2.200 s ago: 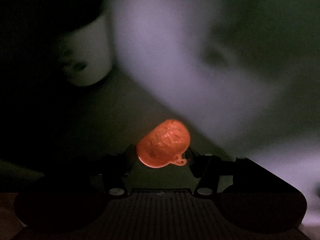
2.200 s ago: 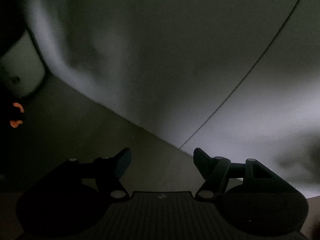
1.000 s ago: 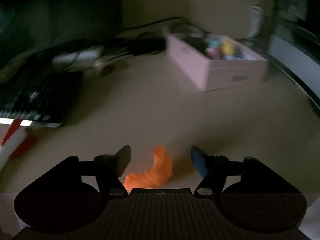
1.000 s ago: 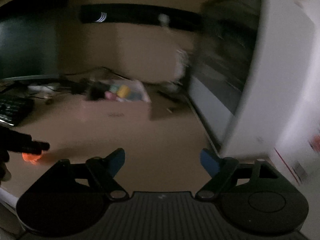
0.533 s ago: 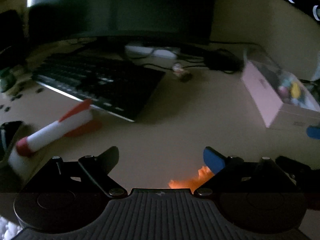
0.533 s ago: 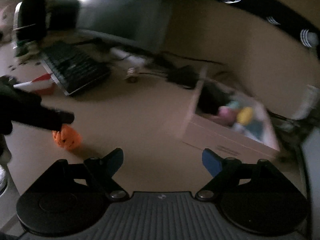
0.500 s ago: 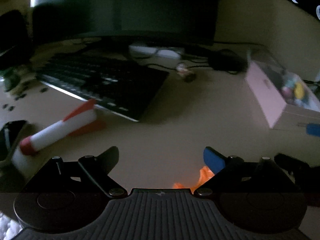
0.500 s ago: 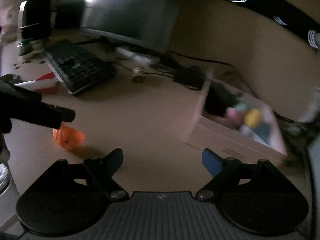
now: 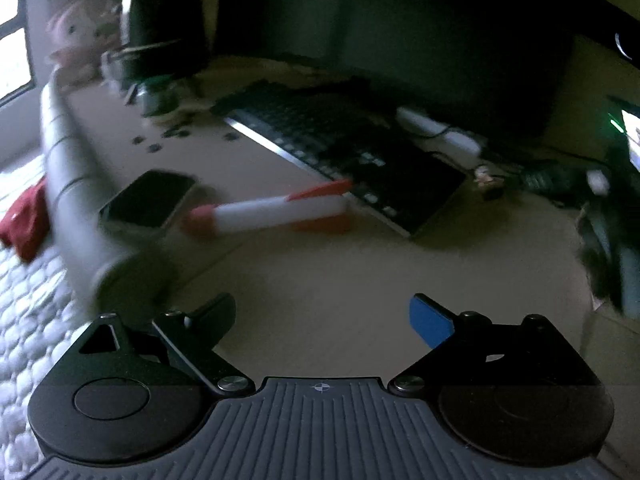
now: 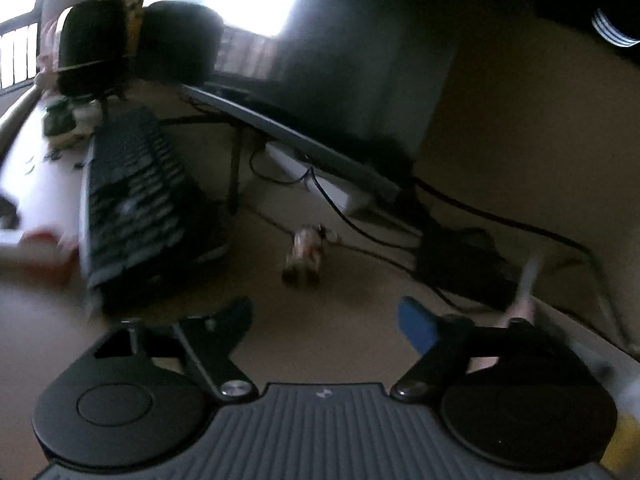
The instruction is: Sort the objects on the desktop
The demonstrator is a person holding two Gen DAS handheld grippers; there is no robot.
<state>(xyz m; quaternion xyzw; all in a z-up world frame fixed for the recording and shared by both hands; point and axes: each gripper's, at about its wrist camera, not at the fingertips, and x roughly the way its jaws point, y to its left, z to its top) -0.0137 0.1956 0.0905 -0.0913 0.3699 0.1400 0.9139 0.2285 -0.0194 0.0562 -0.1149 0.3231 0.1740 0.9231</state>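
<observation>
Dim light falls over a cluttered beige desk (image 9: 360,280), and the black keyboard (image 9: 340,148) lying slantwise across it serves best as the landmark for everything else. Just in front of the keyboard, touching or nearly touching its near edge, lies a white toy rocket (image 9: 272,210) with red nose and fins, on its side, so it is probably one of the loose things waiting to be sorted. Beyond the rocket's nose, away from the keyboard and by the desk's padded edge, sits a dark flat phone-like slab (image 9: 146,200). Off the keyboard's right end, among trailing cables, stands a small figurine (image 10: 306,252), too blurred to identify further. Behind the keyboard rises the dark monitor (image 9: 440,40), with a white power strip (image 9: 440,132) under it. The left gripper (image 9: 324,316) hangs above bare desk in front of the keyboard, its jaws spread wide and nothing between them; pointed roughly toward the rocket, it seems placed to go for that next. The right gripper (image 10: 324,316) is likewise released and empty, aimed over the figurine, its wide spread fitting a search for a fresh object rather than a carry. Both views are smeared by motion.
</observation>
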